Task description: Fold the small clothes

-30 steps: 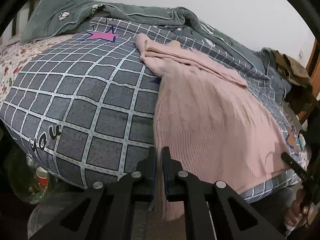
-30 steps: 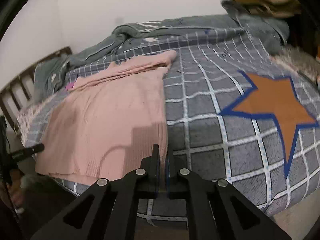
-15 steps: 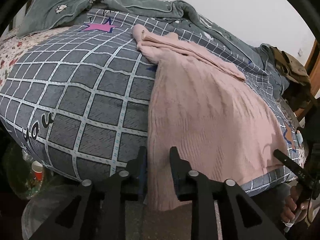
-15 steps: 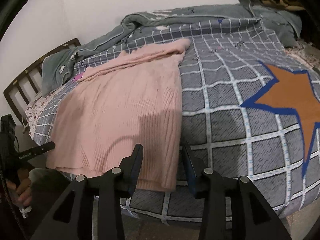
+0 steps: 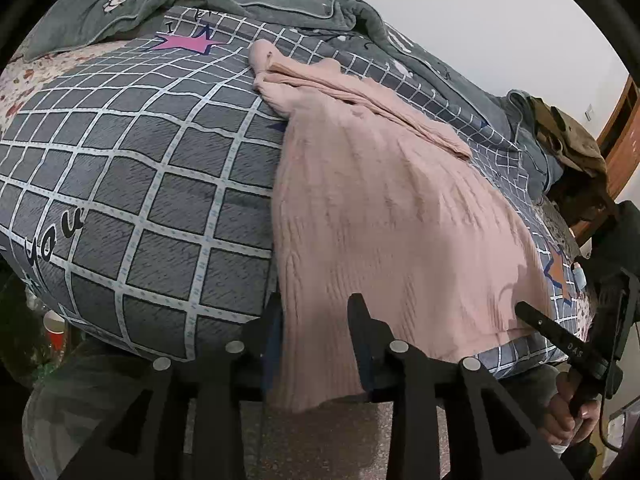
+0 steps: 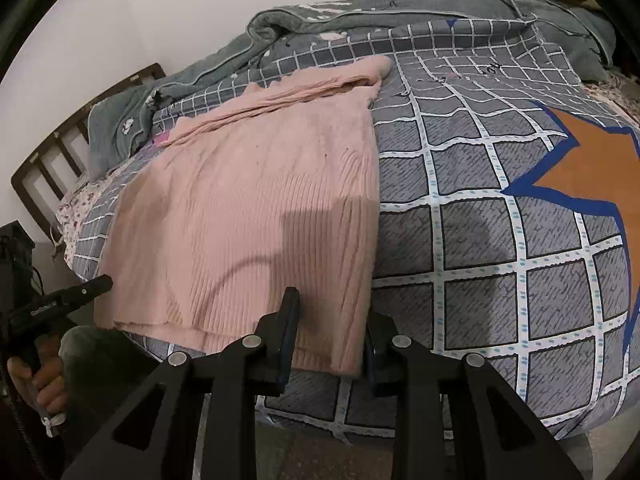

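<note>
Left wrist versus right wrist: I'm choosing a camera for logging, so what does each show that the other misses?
Only the left wrist view shows the pink star, the red cup near the floor and the "you" lettering. Only the right wrist view shows the wooden headboard and the large orange star. Both show the pink sweater on the checked duvet, with an open gripper at each lower corner: left, right.

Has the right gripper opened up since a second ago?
Yes. The right gripper was shut a second ago; now its jaws stand apart, straddling the near hem corner of the pink sweater, which lies unmoved on the checked quilt.
</note>
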Demonstrator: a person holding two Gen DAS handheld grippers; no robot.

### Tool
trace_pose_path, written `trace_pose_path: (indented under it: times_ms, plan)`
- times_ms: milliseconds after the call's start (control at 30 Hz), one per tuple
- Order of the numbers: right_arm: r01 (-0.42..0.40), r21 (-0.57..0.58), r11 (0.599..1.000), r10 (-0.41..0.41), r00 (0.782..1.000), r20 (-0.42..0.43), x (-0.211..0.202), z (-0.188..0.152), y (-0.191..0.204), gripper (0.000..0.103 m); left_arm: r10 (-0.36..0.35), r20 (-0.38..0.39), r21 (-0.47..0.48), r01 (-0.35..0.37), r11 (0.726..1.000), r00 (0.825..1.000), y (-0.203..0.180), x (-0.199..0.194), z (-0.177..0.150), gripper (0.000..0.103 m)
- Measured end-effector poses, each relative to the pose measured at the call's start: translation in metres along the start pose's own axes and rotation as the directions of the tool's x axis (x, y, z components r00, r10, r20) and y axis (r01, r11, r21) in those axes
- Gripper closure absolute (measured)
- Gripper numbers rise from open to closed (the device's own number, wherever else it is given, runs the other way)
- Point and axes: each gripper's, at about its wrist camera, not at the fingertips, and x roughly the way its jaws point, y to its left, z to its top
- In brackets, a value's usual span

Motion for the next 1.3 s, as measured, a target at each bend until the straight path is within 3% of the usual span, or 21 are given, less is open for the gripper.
trace_pose_path:
  times_ms: [233, 300, 333, 367, 433, 733, 933, 1300]
  plan:
    - [-0.025, 0.041, 0.999, 0.026, 0.999, -0.024, -0.001, 0.001, -0.006, 0.075, -0.023, -0.008, -0.005, 0.023, 1.000, 1.000, -0.003, -0.004, 0.000, 0.074]
    - [-0.005, 0.021, 1.000, 0.006, 1.000, -0.023, -0.002, -0.001, -0.001, 0.097, -0.033, -0.013, -0.017, 0.033, 0.999, 0.999, -0.001, -0.006, 0.000, 0.074]
    - [-0.001, 0.006, 1.000, 0.001, 1.000, -0.031, -0.001, -0.002, 0.001, 0.097, -0.040, -0.012, -0.027, 0.039, 0.999, 0.999, 0.000, -0.007, 0.001, 0.077]
    - [0.013, -0.008, 1.000, -0.013, 1.000, -0.024, -0.002, -0.003, 0.005, 0.098, -0.047, -0.014, -0.036, 0.047, 0.998, 0.999, 0.001, -0.008, 0.002, 0.088]
    - [0.017, -0.012, 1.000, -0.017, 1.000, -0.006, -0.006, -0.004, 0.008, 0.098, -0.066, -0.013, -0.062, 0.065, 0.996, 0.998, 0.003, -0.011, 0.004, 0.094]
    - [-0.091, 0.030, 0.995, 0.088, 0.992, 0.088, -0.048, 0.022, 0.014, 0.099, -0.162, 0.089, -0.132, 0.173, 0.976, 0.983, 0.006, -0.056, 0.029, 0.096]
    - [-0.135, 0.052, 0.989, 0.125, 0.978, 0.166, -0.077, 0.066, 0.026, 0.099, -0.232, 0.156, -0.189, 0.260, 0.947, 0.960, 0.004, -0.084, 0.068, 0.096]
    - [-0.196, 0.115, 0.974, 0.162, 0.954, 0.253, -0.083, 0.164, 0.037, 0.099, -0.191, 0.251, -0.170, 0.238, 0.956, 0.949, -0.005, -0.088, 0.159, 0.096]
